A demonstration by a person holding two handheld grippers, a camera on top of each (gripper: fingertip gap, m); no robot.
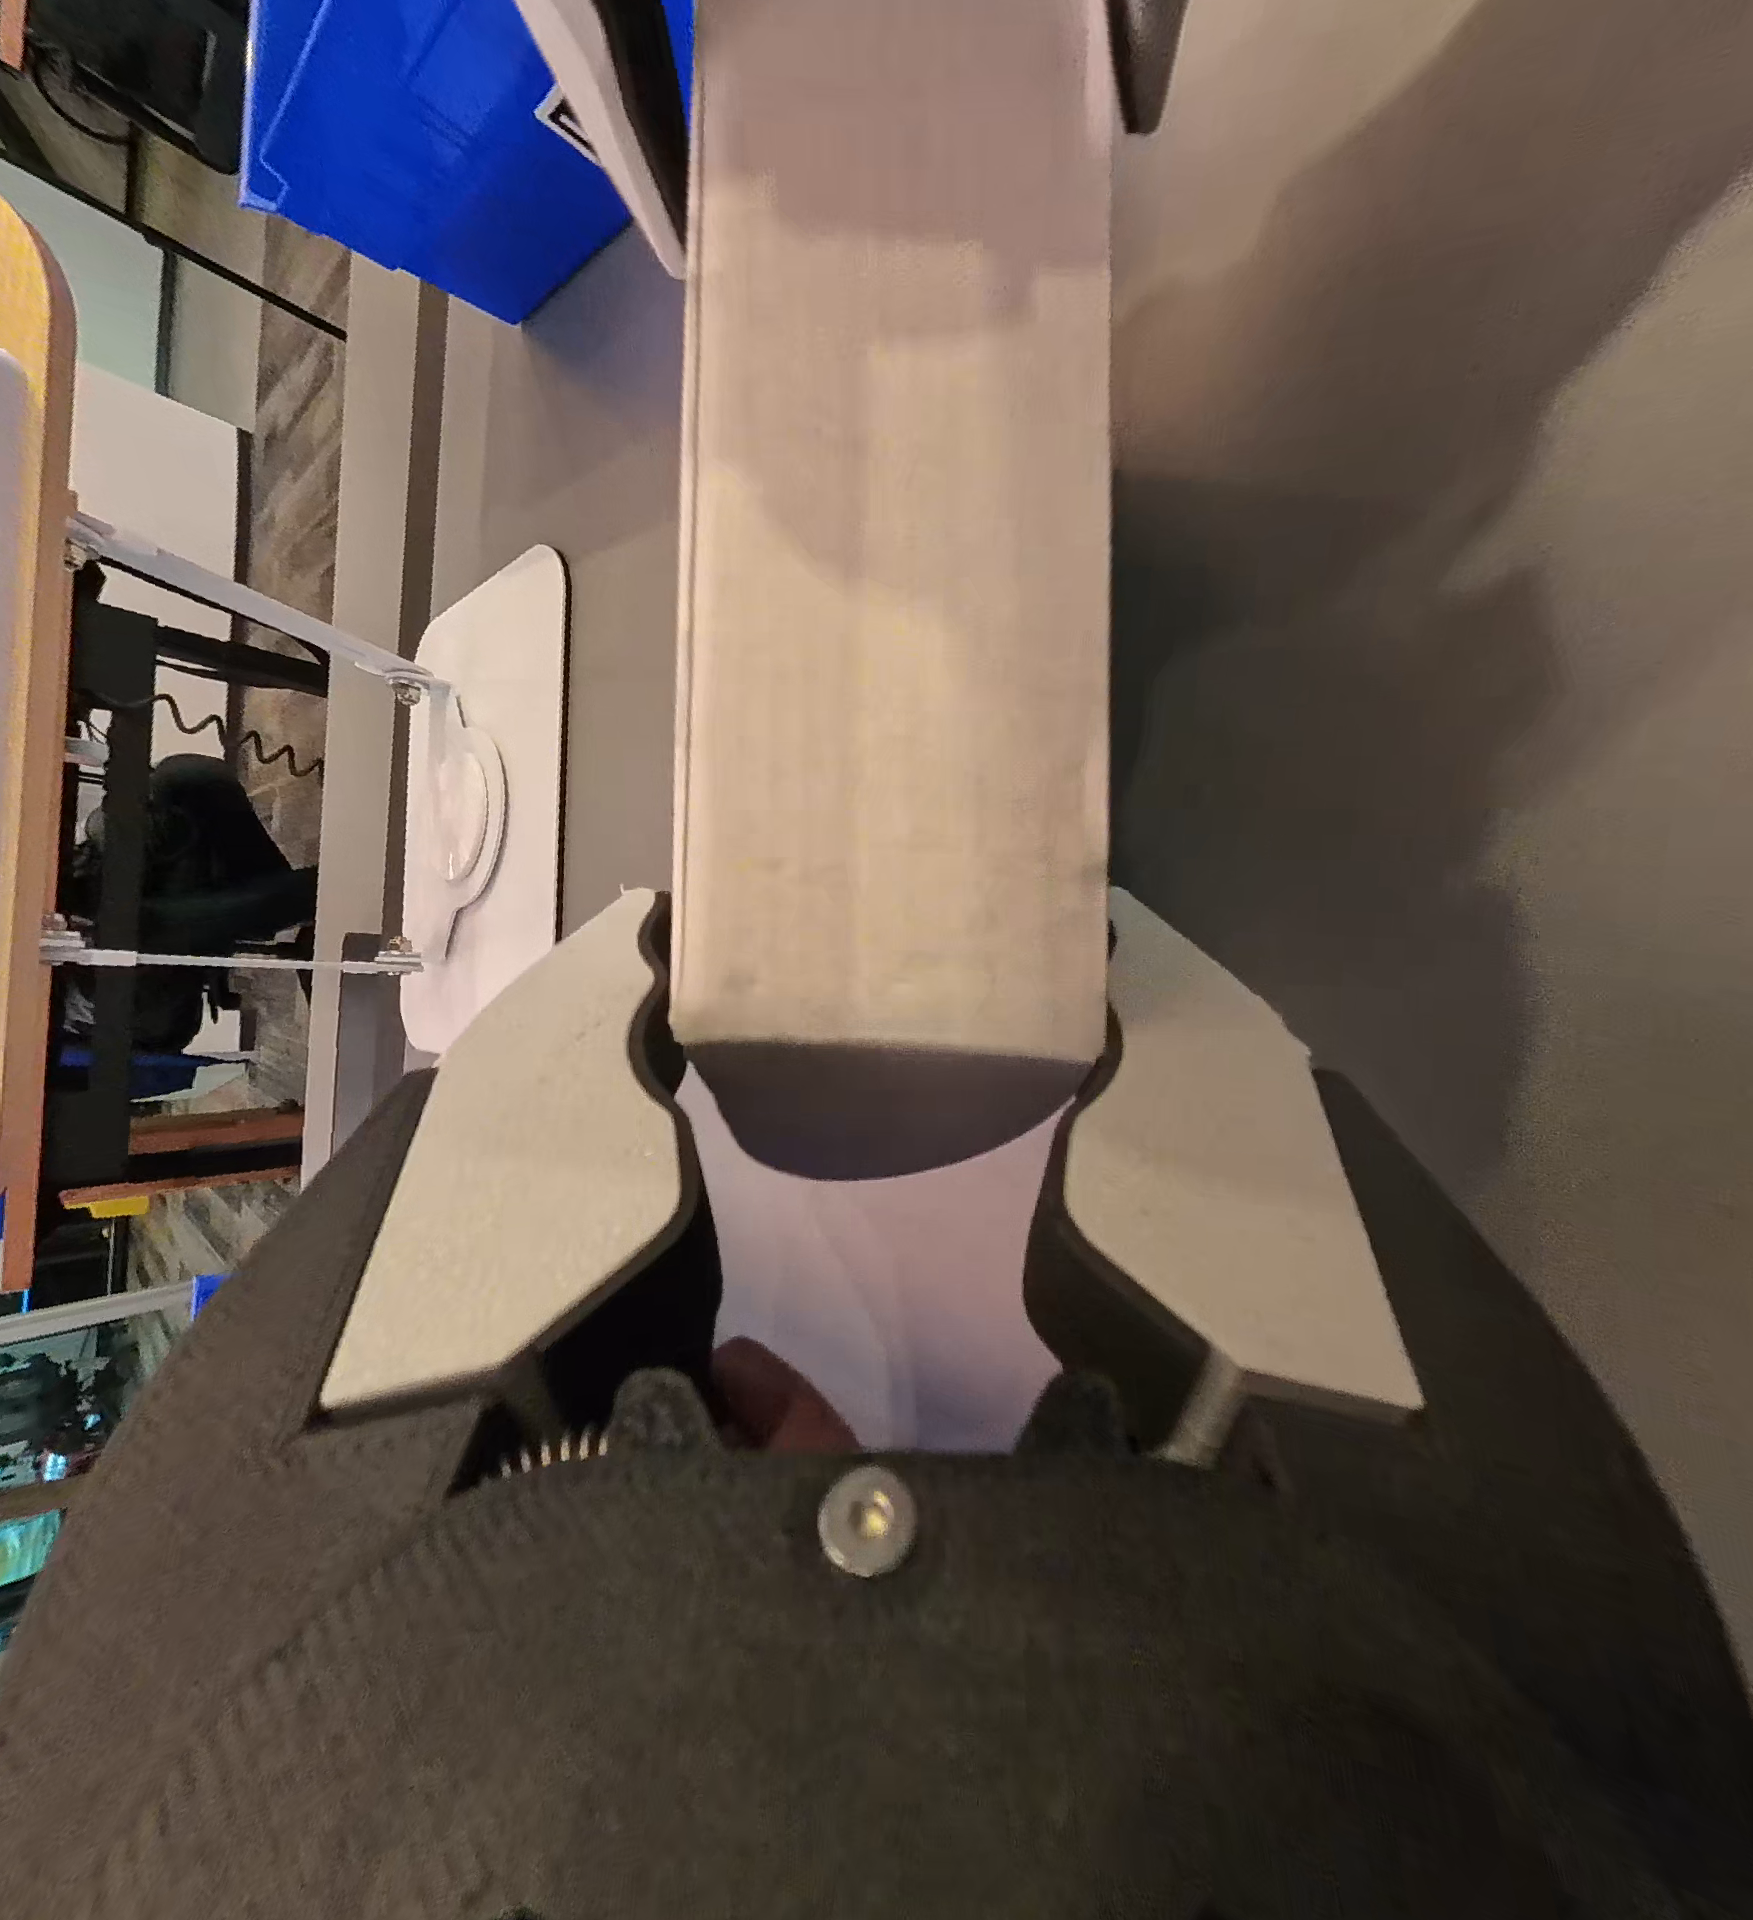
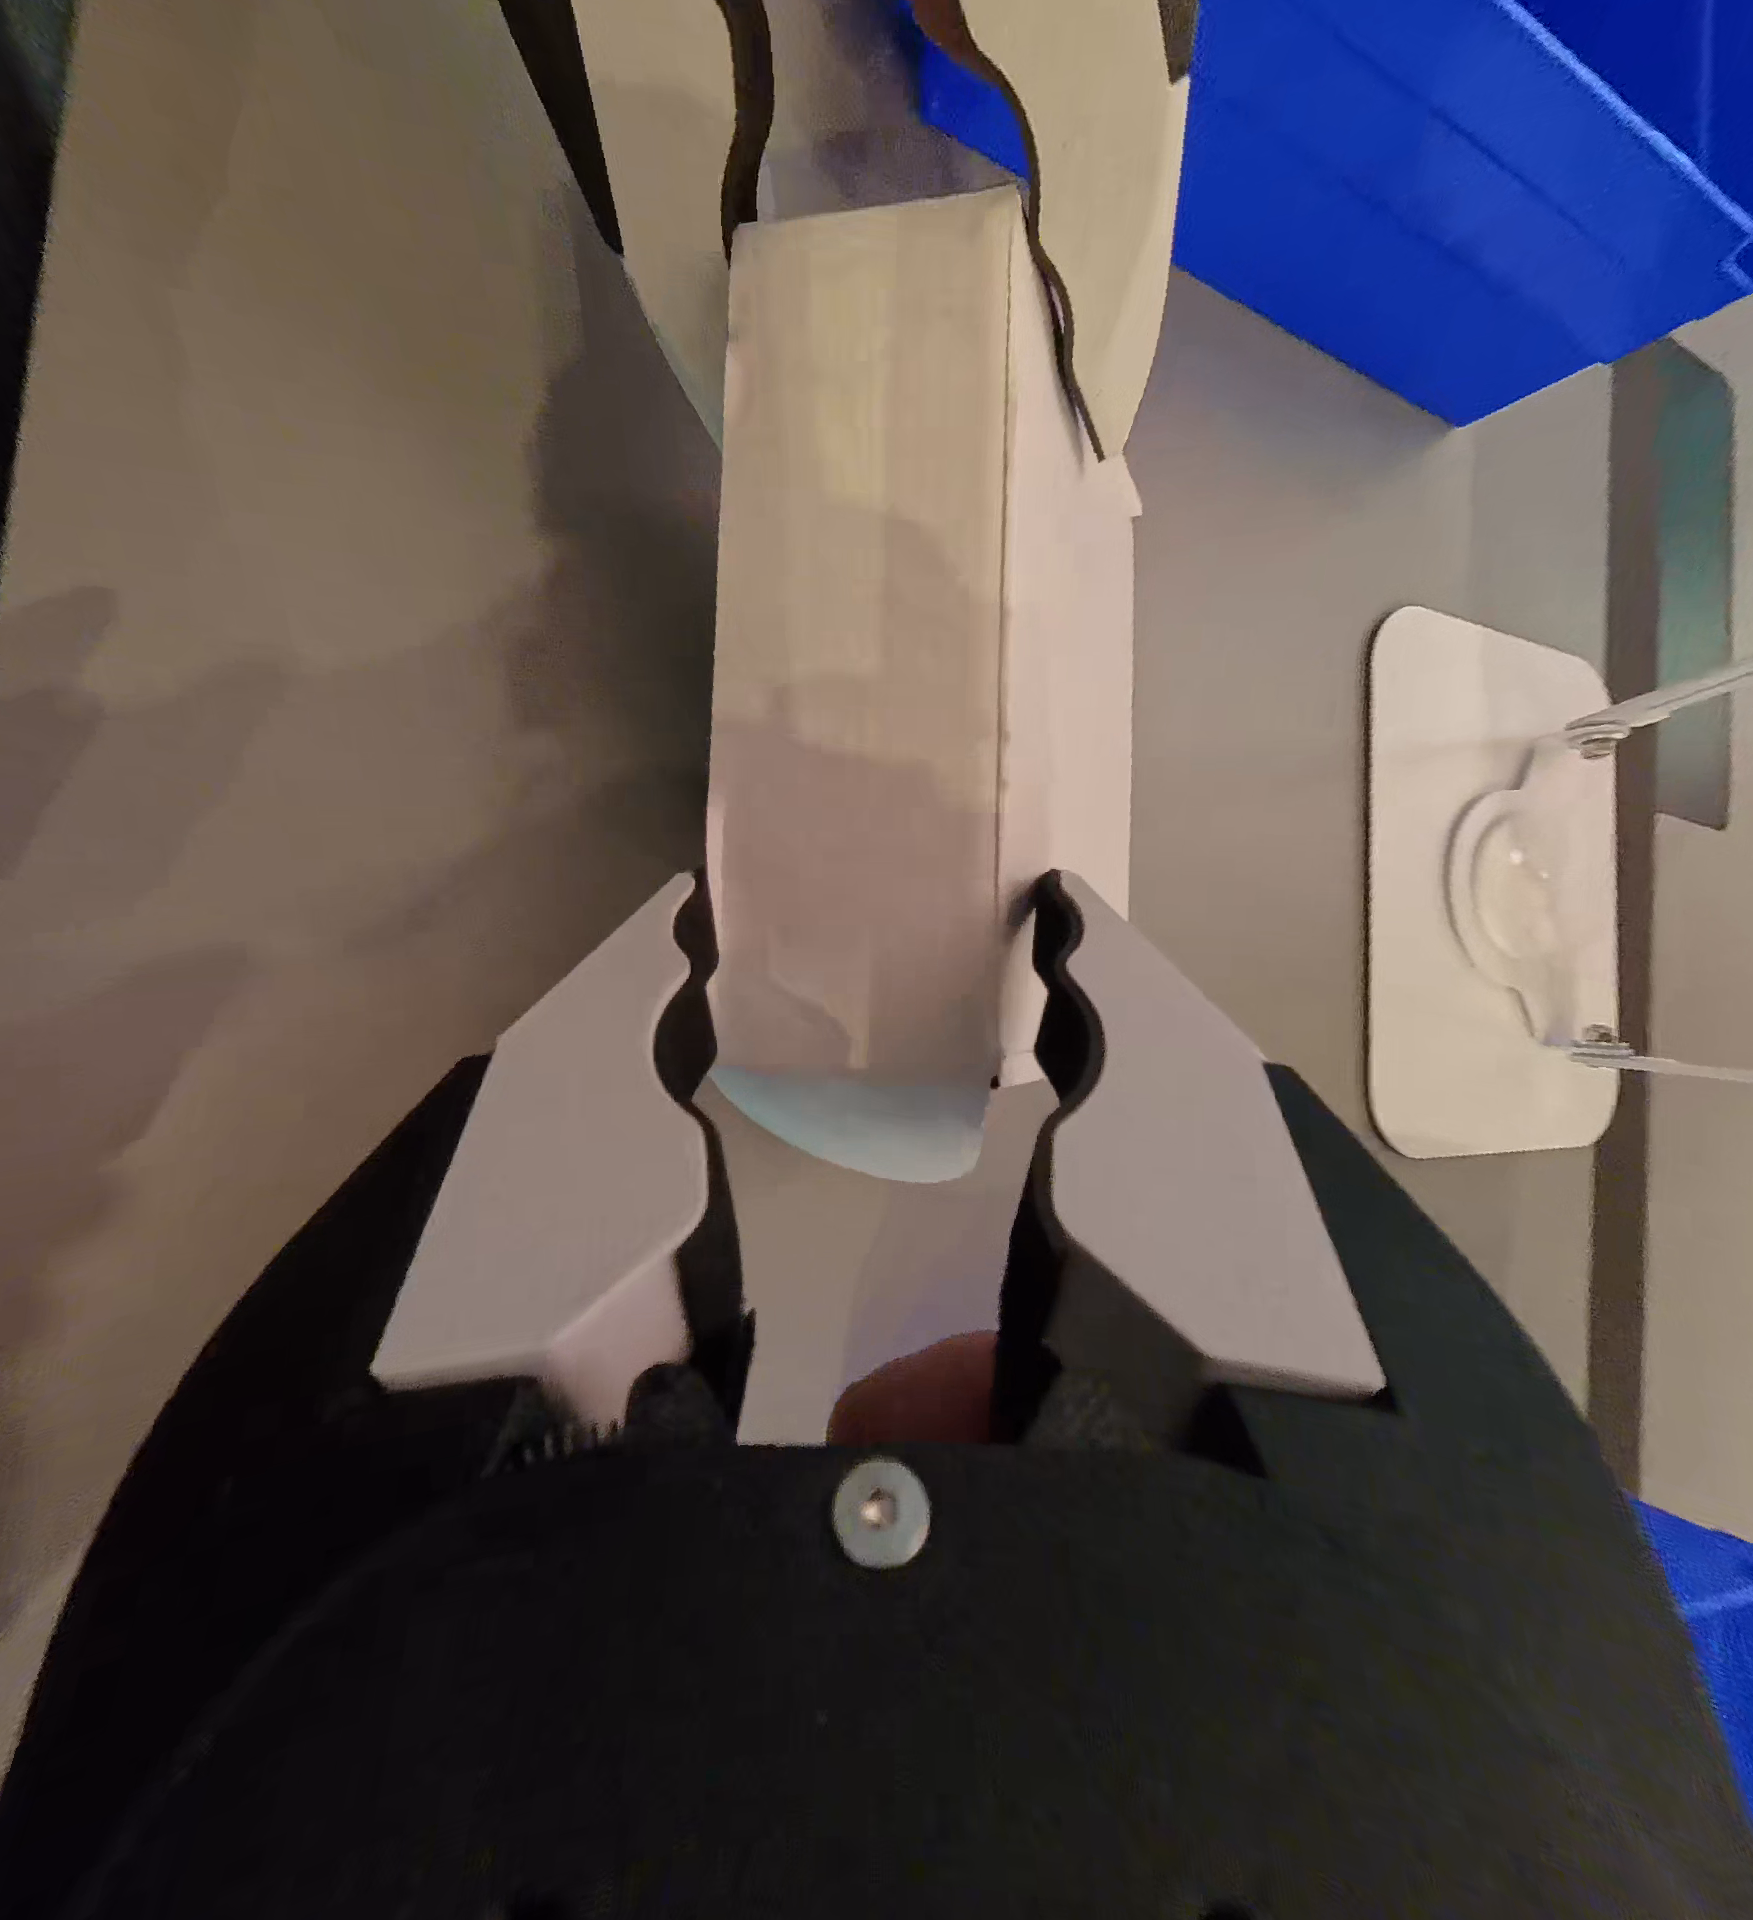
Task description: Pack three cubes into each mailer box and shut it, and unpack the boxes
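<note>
Tongs first: your left tongs [image 1: 887, 997] are clenched across one end of the white box [image 1: 893, 582], and your right tongs [image 2: 877, 977] pinch the opposite end of the same box [image 2: 872, 644], so you hold it between both hands, lifted off the grey surface [image 2: 332, 623]. In the right wrist view the left tongs show at the far end of the box, gripping it there. The box looks shut, its long faces flat and a rounded tab showing at each near end; no cubes are in sight, so whether it is loaded cannot be told. A blue bin [image 2: 1454, 177] sits beyond it, and a white pad [image 2: 1474, 883] with a clear bracket lies to one side on the surface.

You seem to be carrying or turning a closed box, either to set it aside or to begin opening it. Next, keep both grips even, lower it flat on the surface, then free one hand to work the tab.
</note>
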